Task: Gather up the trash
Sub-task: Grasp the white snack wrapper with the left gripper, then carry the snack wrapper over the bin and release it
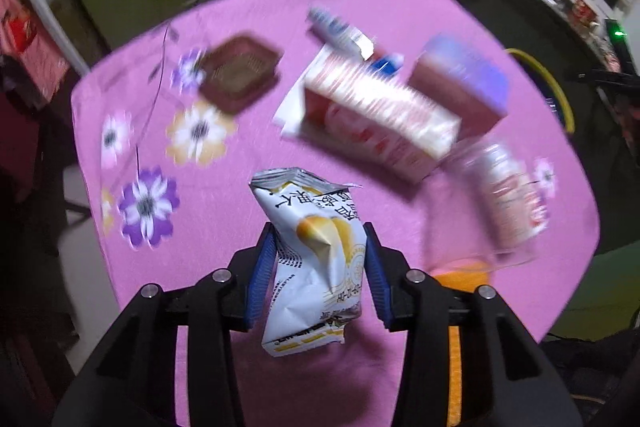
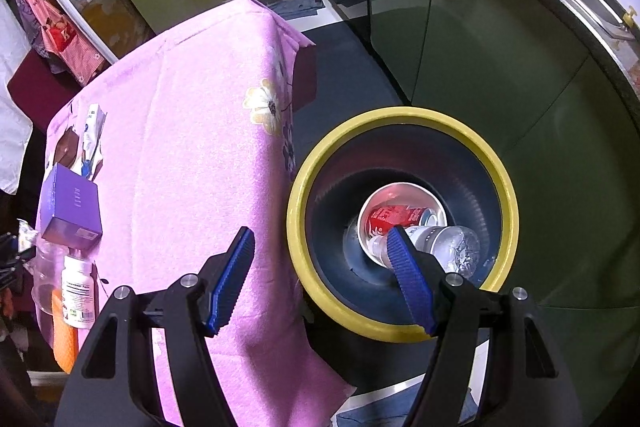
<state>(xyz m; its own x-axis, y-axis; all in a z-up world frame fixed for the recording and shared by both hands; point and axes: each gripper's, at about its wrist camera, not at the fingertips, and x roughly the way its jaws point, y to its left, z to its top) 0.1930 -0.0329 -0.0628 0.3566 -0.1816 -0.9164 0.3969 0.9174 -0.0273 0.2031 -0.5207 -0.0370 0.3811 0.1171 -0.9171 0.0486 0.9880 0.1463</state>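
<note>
Left wrist view: my left gripper (image 1: 320, 267) is clenched on a white snack wrapper (image 1: 316, 259), its 2 blue pads pressing the wrapper's flanks so the foil creases inward between them. I hold it at mid-length, I judge, because a limp packet folds least there. The wrapper hangs clear above the pink flowered tablecloth (image 1: 248, 27), near the table's near edge. Its long axis runs along the gripper's line, torn open end pointing away toward the table's middle, sealed end back toward the camera. Beyond it lie a red-and-white carton (image 1: 384, 119), a purple box (image 1: 464, 79), a brown lidded tray (image 1: 240, 75) and a pill bottle (image 1: 508, 195), all blurred.

Right wrist view: my right gripper (image 2: 320, 267) stands released, nothing between its pads, hovering over the yellow-rimmed bin (image 2: 500, 171) just beside the table's right edge. The bin already holds a red can (image 2: 394, 219) and a crushed clear bottle (image 2: 452, 247). I judge the wrapper belongs there too.
</note>
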